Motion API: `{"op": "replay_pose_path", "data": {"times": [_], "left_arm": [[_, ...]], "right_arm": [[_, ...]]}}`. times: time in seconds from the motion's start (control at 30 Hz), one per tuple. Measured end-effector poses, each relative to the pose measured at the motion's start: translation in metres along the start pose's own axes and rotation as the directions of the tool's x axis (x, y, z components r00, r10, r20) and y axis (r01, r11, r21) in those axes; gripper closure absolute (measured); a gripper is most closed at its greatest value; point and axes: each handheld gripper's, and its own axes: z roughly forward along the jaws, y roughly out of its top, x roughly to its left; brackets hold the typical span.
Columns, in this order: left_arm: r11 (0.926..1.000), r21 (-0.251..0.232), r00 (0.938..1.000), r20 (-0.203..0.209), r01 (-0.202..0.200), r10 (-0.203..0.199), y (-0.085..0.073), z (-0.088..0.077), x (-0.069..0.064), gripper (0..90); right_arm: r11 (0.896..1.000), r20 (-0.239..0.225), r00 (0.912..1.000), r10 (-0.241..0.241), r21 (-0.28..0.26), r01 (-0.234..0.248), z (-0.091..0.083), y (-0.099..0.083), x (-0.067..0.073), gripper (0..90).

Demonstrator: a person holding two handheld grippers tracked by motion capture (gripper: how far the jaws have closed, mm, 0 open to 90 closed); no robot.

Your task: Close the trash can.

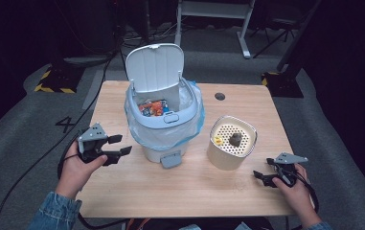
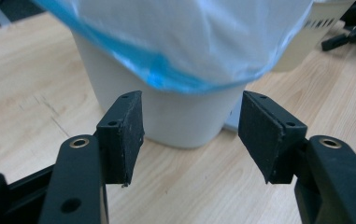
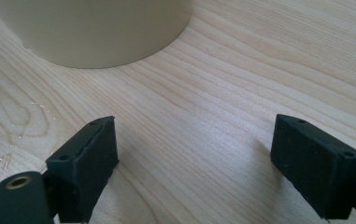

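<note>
Inside bin: snack packet (lid up); perforated canister holds dark lump.

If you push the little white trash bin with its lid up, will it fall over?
The bin probably slides rather than tips: its base looks broad and sits flat on the table. A push high up, on the raised lid, seems likelier to rock it. It looks like light plastic, and its bag would likely crumple.

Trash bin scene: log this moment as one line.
trash bin: lid up, bagged, wrappers inside | left gripper: open, empty, beside bin | right gripper: open, empty, near beige container | table
</note>
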Motion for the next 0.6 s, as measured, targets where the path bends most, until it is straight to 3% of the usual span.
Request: {"op": "replay_pose_path", "data": {"times": [0.3, 0.47, 0.6], "left_arm": [[0.9953, -0.075, 0.9937, 0.088, -0.062, 0.069, 0.030, -0.014, 0.013, 50.3], [0.9922, -0.116, 0.9878, 0.143, -0.046, 0.062, 0.047, -0.019, 0.020, 54.1], [0.9898, -0.129, 0.9858, 0.148, -0.060, 0.079, 0.062, -0.022, 0.023, 57.2]], "right_arm": [[1.000, 0.000, 1.0000, 0.000, -0.001, 0.000, 0.000, 0.000, 0.000, 15.0], [1.000, 0.000, 1.0000, 0.000, 0.000, 0.000, 0.000, 0.000, 0.000, 15.0], [1.000, 0.000, 1.0000, 0.001, -0.001, -0.001, 0.000, 0.000, 0.000, 15.0]]}}
